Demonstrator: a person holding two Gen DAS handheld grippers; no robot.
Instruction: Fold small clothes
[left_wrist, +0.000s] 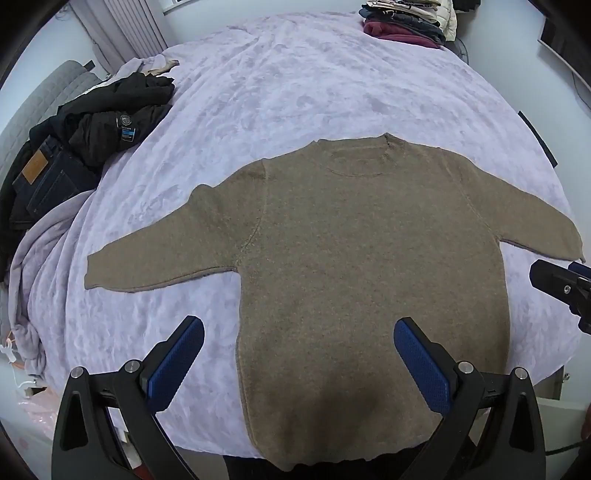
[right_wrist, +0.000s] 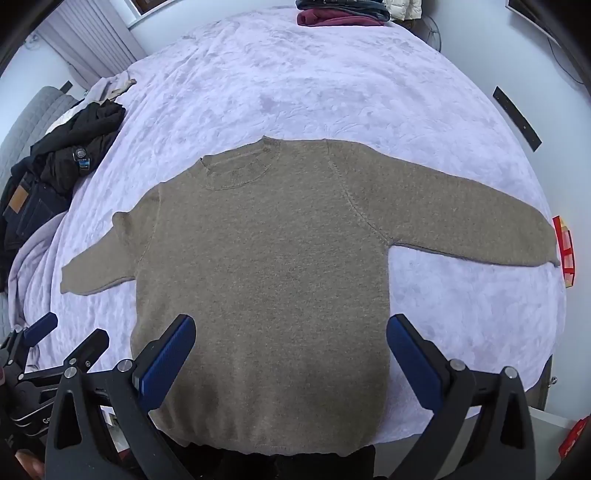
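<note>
Lilac blanket (left_wrist: 295, 92); dark clothes heap (left_wrist: 92, 129); possibly jeans (left_wrist: 44, 181).

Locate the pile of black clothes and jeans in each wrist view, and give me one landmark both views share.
Left wrist view: pile of black clothes and jeans at the left edge, upper half.
Right wrist view: the pile again at the left edge, smaller.
Shared landmark: the brown sweater's collar, right of the pile.

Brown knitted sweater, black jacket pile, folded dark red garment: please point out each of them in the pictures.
Brown knitted sweater (left_wrist: 369, 266): left wrist view, middle of its chest.
Black jacket pile (left_wrist: 110, 114): left wrist view, crumpled upper fabric.
Folded dark red garment (right_wrist: 332, 17): right wrist view, its front fold.
</note>
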